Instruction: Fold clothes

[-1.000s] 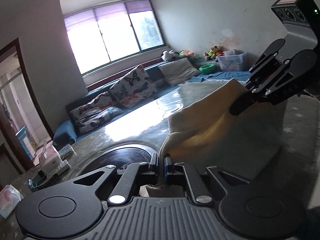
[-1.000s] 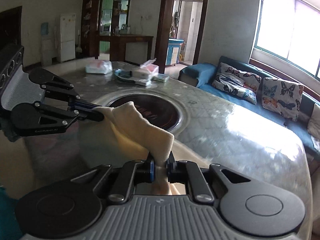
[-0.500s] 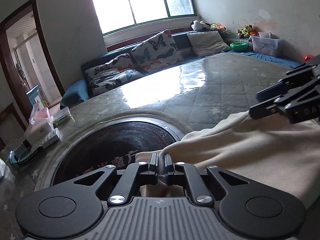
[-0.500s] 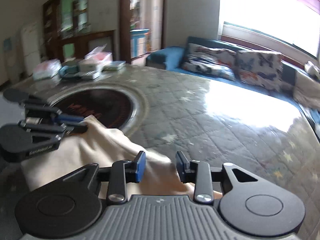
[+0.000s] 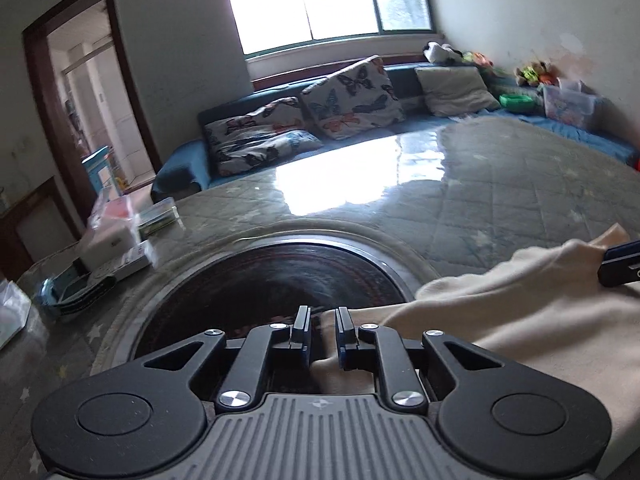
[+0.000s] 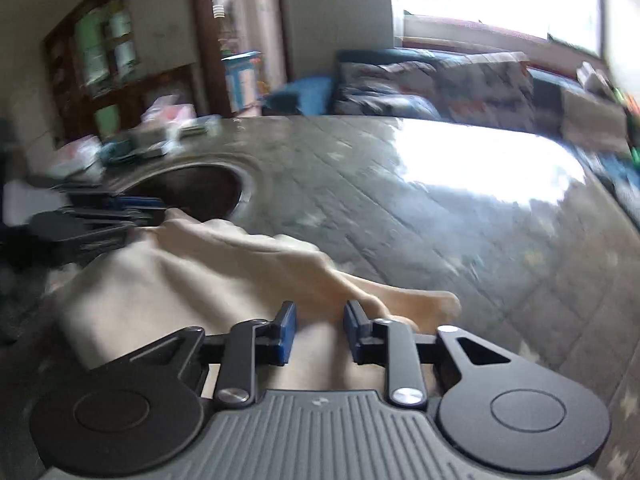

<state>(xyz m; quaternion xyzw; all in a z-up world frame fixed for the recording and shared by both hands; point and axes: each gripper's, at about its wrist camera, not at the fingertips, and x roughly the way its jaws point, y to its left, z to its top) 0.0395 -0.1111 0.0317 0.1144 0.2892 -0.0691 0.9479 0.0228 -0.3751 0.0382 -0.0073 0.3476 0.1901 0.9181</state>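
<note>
Glossy quilted table (image 5: 500, 200), cream garment (image 5: 520, 320) slack between parted left gripper (image 5: 323, 330) and right gripper (image 6: 319, 332) fingers.

Your left gripper (image 5: 323, 330) is matte black: a grey ribbed plate at the bottom of the frame, two round black discs at its sides, silver screws on the linkage arms, blue pads inside the jaws. Your right gripper (image 6: 319, 334) has the same build.
</note>
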